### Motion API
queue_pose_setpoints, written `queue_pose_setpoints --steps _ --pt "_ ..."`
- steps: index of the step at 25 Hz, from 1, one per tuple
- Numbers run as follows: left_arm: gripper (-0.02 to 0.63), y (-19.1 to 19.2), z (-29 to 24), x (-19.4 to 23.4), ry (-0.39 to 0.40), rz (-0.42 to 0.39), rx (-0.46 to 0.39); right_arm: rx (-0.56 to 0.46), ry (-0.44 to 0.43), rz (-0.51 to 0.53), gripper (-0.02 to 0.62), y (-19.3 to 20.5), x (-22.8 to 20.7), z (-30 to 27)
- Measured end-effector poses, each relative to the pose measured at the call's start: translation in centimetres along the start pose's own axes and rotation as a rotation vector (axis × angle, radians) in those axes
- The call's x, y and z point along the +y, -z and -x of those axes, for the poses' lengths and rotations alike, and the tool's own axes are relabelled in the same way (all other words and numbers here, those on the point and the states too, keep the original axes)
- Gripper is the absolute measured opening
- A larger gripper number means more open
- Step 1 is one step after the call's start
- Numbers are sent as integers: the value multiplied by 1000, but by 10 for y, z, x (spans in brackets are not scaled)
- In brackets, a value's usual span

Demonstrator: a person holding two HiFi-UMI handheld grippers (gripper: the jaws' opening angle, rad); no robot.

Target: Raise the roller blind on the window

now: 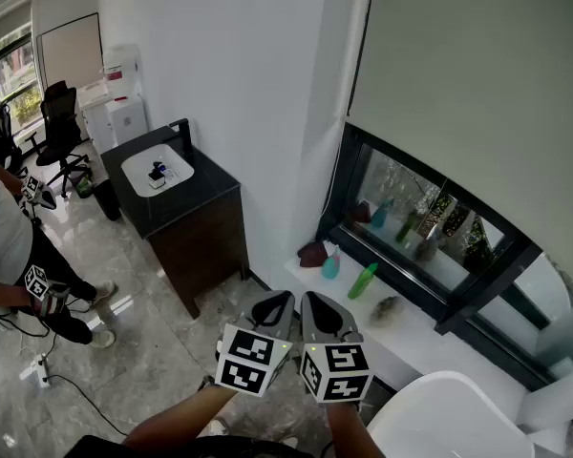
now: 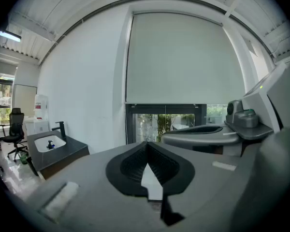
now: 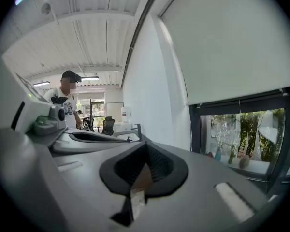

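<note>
Left tool (image 1: 279, 301): jaws clenched together with nothing between them. It is held low and just beside the right tool (image 1: 315, 303), which is likewise shut and empty.

Roller blind (image 1: 477, 93): lowered over most of the window (image 1: 411, 222). Only a strip of glass shows under its hem, above the window sill (image 1: 401, 337). Its long axis is horizontal, running the width of the window frame.

Bearing: the blind lies ahead of, above and to the right of both tools, well apart from them. The left gripper view faces it nearly square on, and the right gripper view has it off to the right.

Nearer hand: the right tool is on the window side. The left tool is on the side of the blind's left edge, next to the white wall.

Control: a thin line seems to hang beside the frame's left edge, but it is too fine to tell whether it is a chain.

Judgement: raising the blind has not begun, and the next move calls for a reach forward and upward.
</note>
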State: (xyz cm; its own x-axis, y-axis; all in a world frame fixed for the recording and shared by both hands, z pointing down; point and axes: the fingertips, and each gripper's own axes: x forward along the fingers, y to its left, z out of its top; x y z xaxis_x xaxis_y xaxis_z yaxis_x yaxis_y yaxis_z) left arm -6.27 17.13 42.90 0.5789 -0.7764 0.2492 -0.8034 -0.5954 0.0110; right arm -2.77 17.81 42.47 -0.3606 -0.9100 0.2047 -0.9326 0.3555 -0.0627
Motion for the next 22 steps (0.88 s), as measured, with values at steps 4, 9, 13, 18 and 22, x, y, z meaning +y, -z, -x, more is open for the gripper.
queue_pose_setpoints --steps 4,9,13,18,22 --pt "-2 -1 -4 -4 -5 1 0 0 -4 0 0 0 -6 1" --pt "-7 2 -13 -11 -7 28 5 -4 1 -1 -5 3 -14 3" --pt "-8 -2 -19 -22 -14 31 5 5 -12 6 -5 6 -27 7" --pt "-8 -3 -30 -34 -16 3 11 -1 -30 7 -6 4 -39 10" --pt "-8 -9 -41 -37 -20 -14 11 8 -34 13 -6 6 -52 5"
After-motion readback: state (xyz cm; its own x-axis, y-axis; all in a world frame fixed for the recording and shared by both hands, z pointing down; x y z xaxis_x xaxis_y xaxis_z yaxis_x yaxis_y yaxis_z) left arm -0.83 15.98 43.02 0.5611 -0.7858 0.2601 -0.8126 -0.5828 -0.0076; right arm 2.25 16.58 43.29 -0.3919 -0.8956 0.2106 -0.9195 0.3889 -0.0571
